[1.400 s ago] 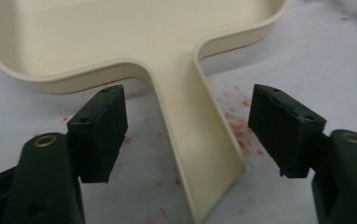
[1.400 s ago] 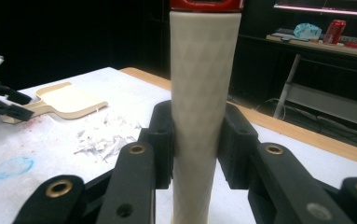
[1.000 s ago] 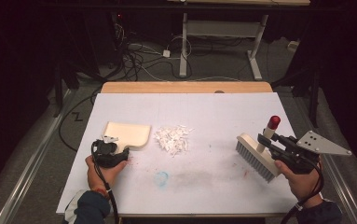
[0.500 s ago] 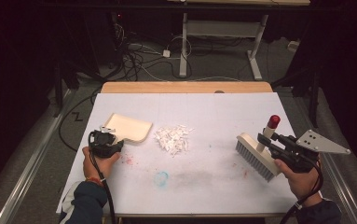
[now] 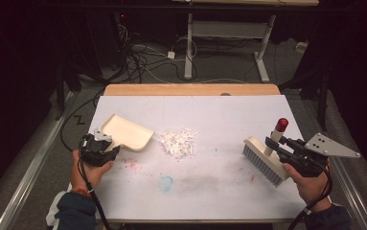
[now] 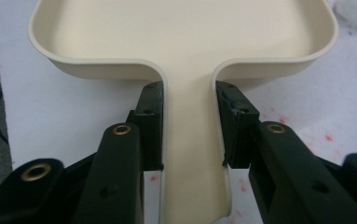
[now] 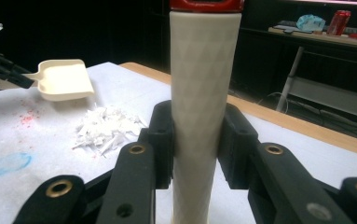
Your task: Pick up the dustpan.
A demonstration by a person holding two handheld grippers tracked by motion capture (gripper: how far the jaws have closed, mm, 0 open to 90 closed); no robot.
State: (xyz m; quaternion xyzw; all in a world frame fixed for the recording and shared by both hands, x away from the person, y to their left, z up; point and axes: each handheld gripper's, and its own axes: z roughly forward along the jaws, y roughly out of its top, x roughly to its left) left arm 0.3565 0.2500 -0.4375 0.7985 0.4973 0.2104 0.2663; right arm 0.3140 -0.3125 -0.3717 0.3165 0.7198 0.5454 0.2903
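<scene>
A lab: floor cables; steel-legged workbench behind.

- The left hand comes in from the bottom left of the high view, in a dark sleeve with a red band at the wrist, and wraps around the body of the left gripper.
- The left gripper points away from the person and slightly to the right; its jaws are clamped on either side of the cream dustpan handle, pads touching it.
- The right hand enters from the bottom right, also dark-sleeved, and holds the right gripper aimed to the left.
- The right gripper's jaws press against both sides of the upright brush handle.
- A black cable trails from each gripper toward the person.
</scene>
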